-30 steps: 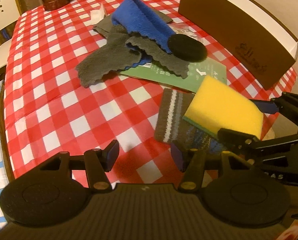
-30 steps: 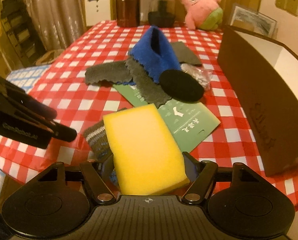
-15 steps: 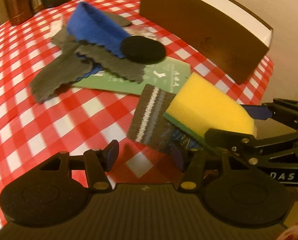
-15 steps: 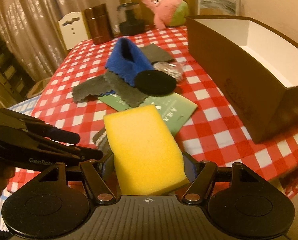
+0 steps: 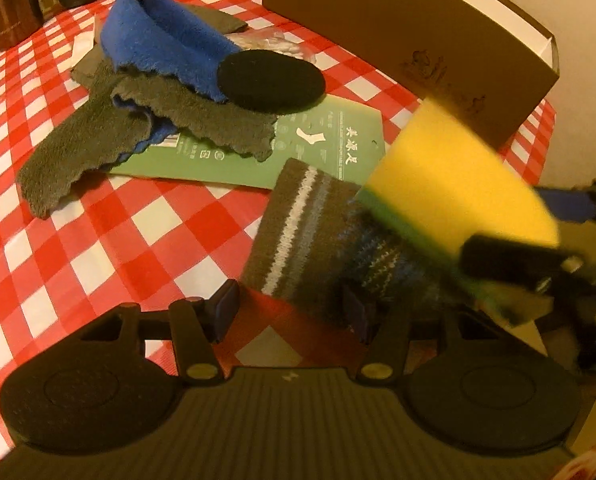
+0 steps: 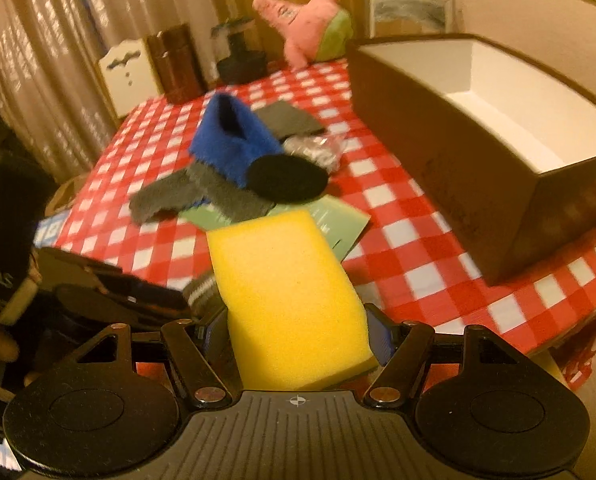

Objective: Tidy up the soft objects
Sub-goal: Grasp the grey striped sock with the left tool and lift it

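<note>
Jaws of the right gripper (image 6: 296,332) clamp a yellow sponge (image 6: 288,292) by its two long sides, the blue pads pressing into the foam; the sponge is lifted clear of the red-and-white checked tablecloth (image 6: 393,240). Jaws of the left gripper (image 5: 290,312) stand wide apart, nothing between the pads, poised over the near end of a striped brown sock (image 5: 298,224) that lies flat on the cloth. In the left wrist view the sponge (image 5: 453,184), green-backed, overlaps the sock's far end. Beyond the sock lies a green cardboard sock label (image 5: 325,148), overlapped by a grey cloth (image 5: 98,148), a blue fleece cloth (image 5: 166,44) and a round black pad (image 5: 270,80). An open brown box with a white interior (image 6: 497,128) stands at the right side of the table. A pink plush star (image 6: 305,28) sits at the far edge.
</note>
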